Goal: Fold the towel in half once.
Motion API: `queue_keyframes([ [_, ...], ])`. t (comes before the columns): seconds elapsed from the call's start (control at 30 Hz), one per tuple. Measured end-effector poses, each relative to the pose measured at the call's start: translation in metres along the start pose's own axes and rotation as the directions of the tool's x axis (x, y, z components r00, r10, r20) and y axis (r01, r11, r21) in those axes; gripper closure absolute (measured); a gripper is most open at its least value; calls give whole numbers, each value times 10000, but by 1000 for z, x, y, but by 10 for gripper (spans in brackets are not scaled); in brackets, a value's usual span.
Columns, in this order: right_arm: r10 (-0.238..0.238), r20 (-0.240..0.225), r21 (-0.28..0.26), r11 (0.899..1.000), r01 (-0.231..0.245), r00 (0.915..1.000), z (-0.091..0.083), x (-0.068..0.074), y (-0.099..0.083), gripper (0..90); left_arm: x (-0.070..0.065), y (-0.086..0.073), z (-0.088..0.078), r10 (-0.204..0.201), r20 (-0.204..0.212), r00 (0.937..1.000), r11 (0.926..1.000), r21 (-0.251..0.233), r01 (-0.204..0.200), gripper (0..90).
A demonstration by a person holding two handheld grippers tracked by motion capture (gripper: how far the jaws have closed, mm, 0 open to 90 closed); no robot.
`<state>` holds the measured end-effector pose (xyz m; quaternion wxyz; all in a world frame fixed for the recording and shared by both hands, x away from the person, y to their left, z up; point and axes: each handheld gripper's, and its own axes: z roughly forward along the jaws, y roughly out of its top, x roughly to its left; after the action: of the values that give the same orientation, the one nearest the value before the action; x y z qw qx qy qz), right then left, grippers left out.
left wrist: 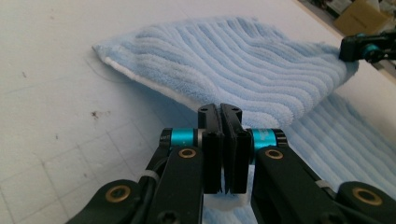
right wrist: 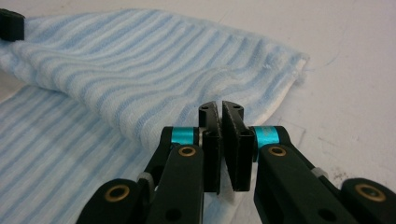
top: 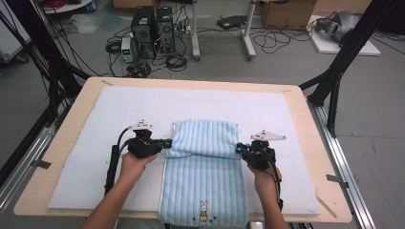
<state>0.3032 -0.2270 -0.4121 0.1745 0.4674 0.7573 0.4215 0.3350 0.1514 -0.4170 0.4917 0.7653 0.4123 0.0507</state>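
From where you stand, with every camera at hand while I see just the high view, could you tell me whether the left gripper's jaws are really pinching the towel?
Observer: Yes. In the left gripper view the left gripper is shut, with a white towel edge caught low between its jaws.
Operator: Thank you. And the right one?
Observer: The right gripper is shut too, with white fabric showing below its jaws.
Operator: Is the folded-over layer lying flat?
Observer: Not quite. The blue striped towel bulges upward between the two grippers, and its white underside shows along the fold's side edge.
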Motion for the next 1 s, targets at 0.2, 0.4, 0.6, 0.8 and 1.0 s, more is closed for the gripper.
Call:
queue_keyframes([
  [0.2, 42, -97, -224, 9997, -44, 9999, -16, 5, -12, 860, -13, -6, -8, 368, 153, 9992, 9993, -102, -367, 866],
  [0.4, -195, -199, 4, 9998, 196, 9996, -22, 15, -21, 858, -16, -24, -12, 327, 159, 9993, 9994, 112, -329, 864],
  [0.6, -298, -249, 200, 9993, 303, 9992, -23, 21, -31, 856, -19, -39, -18, 302, 217, 9993, 9992, 264, -308, 859],
  [0.8, -250, -332, 527, 9983, 267, 9991, -23, 25, -42, 842, -17, -53, -20, 123, 103, 9999, 9989, 462, -128, 817],
  [1.0, 158, -404, 209, 9997, -150, 9991, -24, 20, -35, 682, -6, -41, -23, -540, -221, 9983, 9977, -422, 531, 535],
])
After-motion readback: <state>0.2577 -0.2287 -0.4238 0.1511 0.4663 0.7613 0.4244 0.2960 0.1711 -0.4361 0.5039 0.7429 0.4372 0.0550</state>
